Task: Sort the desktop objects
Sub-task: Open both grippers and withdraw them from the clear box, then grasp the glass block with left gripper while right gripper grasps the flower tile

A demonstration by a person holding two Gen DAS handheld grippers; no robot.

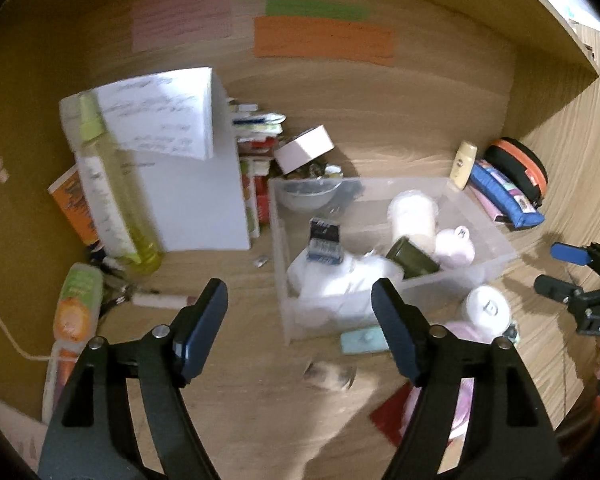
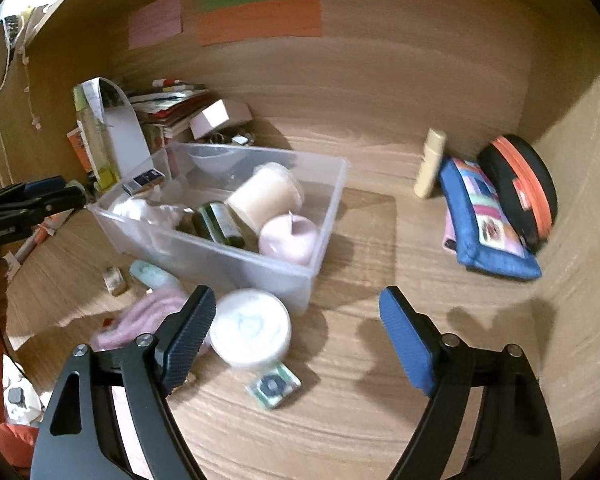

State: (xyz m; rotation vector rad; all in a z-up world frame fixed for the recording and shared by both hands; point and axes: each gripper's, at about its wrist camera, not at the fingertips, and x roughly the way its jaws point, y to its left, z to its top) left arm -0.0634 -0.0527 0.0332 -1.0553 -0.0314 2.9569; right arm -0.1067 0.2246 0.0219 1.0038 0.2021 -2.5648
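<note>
Desk (image 2: pixel 380 400) lies bare right of the bin (image 2: pixel 324 216) — both grippers (image 1: pixel 300 312) (image 2: pixel 296 320) hover spread, holding nothing.

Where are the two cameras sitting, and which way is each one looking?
Left wrist view: sits on the left gripper, looking along its open fingers over the desk at the clear bin and the tall yellow bottle; the right gripper shows at the right edge.
Right wrist view: sits on the right gripper, facing the white round jar and the bin's right side; the left gripper shows at the left edge.
Both share the bin, the jar, the blue pouch and the coloured notes on the back wall.
</note>
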